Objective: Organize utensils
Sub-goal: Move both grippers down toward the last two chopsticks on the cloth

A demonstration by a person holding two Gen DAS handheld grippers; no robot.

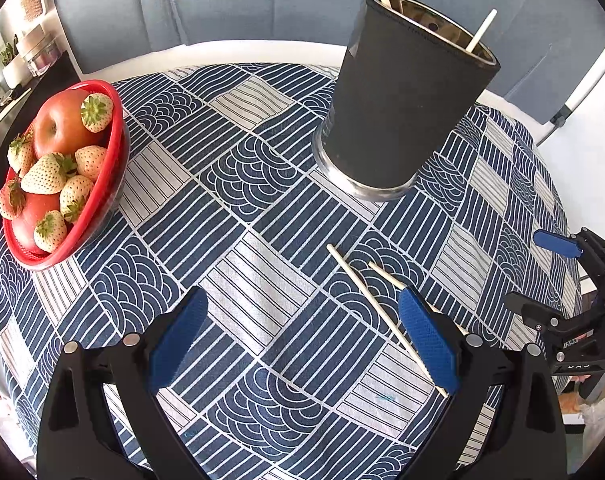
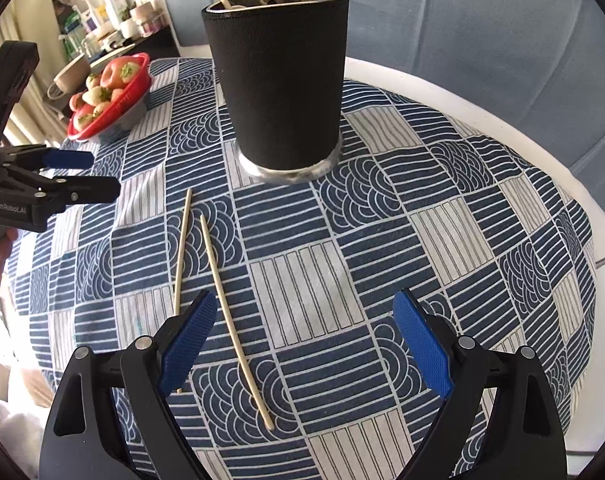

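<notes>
Both tongs, left (image 1: 302, 344) and right (image 2: 306, 344), gape wide and empty. Two chopsticks (image 2: 234, 320) lie lower centre on the worktop (image 2: 462, 208), awaiting pickup; holder cup (image 2: 278, 80) stands upper centre.

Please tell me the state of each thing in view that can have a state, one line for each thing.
left gripper: open, holding nothing
right gripper: open, holding nothing
black cup: upright, two chopsticks inside
two loose chopsticks: lying flat on tablecloth, outside the cup
red bowl: upright, full of fruit
</notes>
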